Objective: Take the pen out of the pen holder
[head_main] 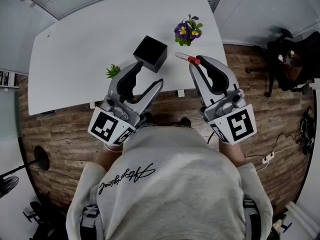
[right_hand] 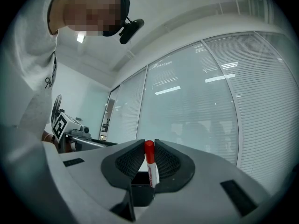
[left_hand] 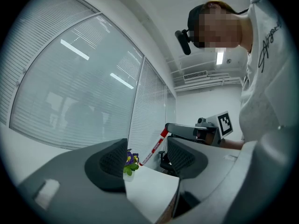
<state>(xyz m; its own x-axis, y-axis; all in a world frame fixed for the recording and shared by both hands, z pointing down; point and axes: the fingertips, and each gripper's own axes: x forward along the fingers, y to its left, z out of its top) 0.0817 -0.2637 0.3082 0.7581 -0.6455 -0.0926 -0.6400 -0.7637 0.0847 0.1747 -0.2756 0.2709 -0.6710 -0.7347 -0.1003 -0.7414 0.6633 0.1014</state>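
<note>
- State: my right gripper [head_main: 195, 64] is clamped on the marker pen [head_main: 186, 57]. The pads press on it at the red cap end. My left gripper [head_main: 149, 76] stands with jaws apart and nothing between them.
- Position: in the head view the pen is fully clear of the pen holder [head_main: 150, 53] and hangs above the white table [head_main: 90, 44].
- Key relation: the pen's long axis runs from the cap at my jaws out toward 10 o'clock, with the white barrel free. The holder lies at 9 o'clock from the barrel tip, near but apart.
- Nearer hand: the right, which carries the pen. The left sits just at the holder's 6 o'clock; I cannot tell whether it touches the holder.
- Judgement: the extraction looks complete. Any further move should carry the pen away from the holder.
- Pen: slim smooth cylinder, white printed barrel, glossy red cap; likely to pivot in the grip because it is held near one end.
- Holder: matte black cube with sharp edges.
- Jaw pads: dark, with a dimpled grip texture.
- Table: smooth white top with rounded corners. A pot of purple flowers [head_main: 187, 31] stands at 12 o'clock from the pen.
</note>
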